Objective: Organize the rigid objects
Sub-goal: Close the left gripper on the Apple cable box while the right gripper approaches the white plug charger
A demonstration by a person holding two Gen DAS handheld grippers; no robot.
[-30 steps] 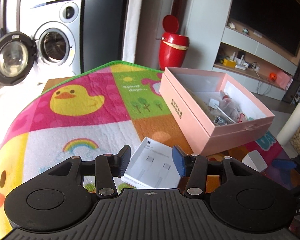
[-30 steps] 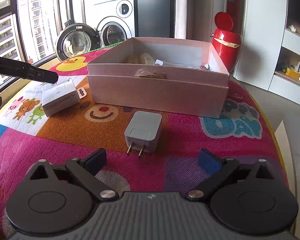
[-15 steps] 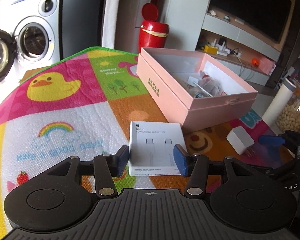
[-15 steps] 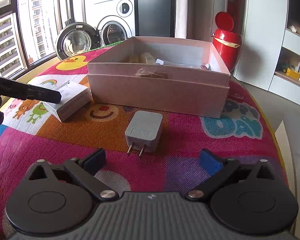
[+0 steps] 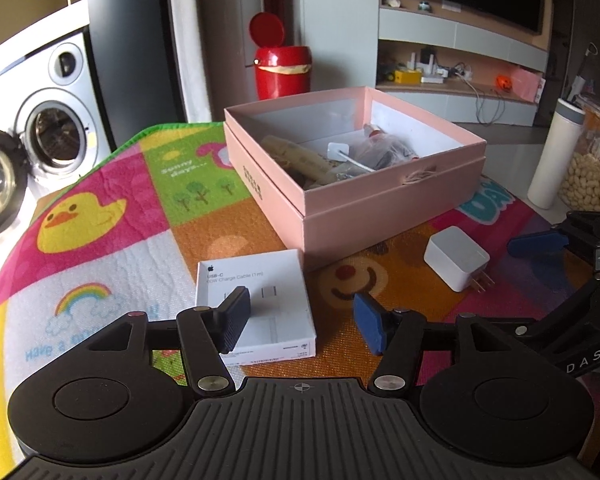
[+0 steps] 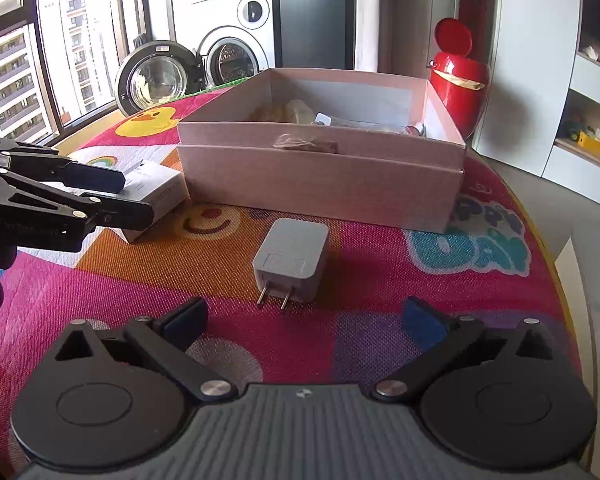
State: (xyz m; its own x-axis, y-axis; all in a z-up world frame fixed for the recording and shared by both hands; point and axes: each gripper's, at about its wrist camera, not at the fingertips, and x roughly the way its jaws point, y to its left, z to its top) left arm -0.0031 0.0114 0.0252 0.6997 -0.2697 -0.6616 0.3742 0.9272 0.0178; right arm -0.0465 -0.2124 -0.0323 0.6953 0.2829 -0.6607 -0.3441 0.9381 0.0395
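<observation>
A white USB-C cable box (image 5: 260,292) lies on the colourful play mat in front of an open pink box (image 5: 352,196) that holds several items. My left gripper (image 5: 302,322) is open, its fingers just above the near end of the cable box, not touching it. A white plug adapter (image 5: 456,258) lies to the right of it. In the right wrist view the adapter (image 6: 292,256) lies just ahead of my open, empty right gripper (image 6: 304,316), with the pink box (image 6: 320,180) behind and the cable box (image 6: 156,188) at left under the left gripper (image 6: 112,196).
The play mat (image 5: 112,216) covers a round table whose edge curves off at left and right. A white bottle (image 5: 552,152) and a jar of beans (image 5: 592,168) stand at the right. A red bin (image 5: 282,68) and a washing machine (image 5: 56,116) stand beyond the table.
My left gripper has opened wider and moved toward the cable box, which now lies between and under its fingers. The right gripper has stayed still and open in front of the adapter.
</observation>
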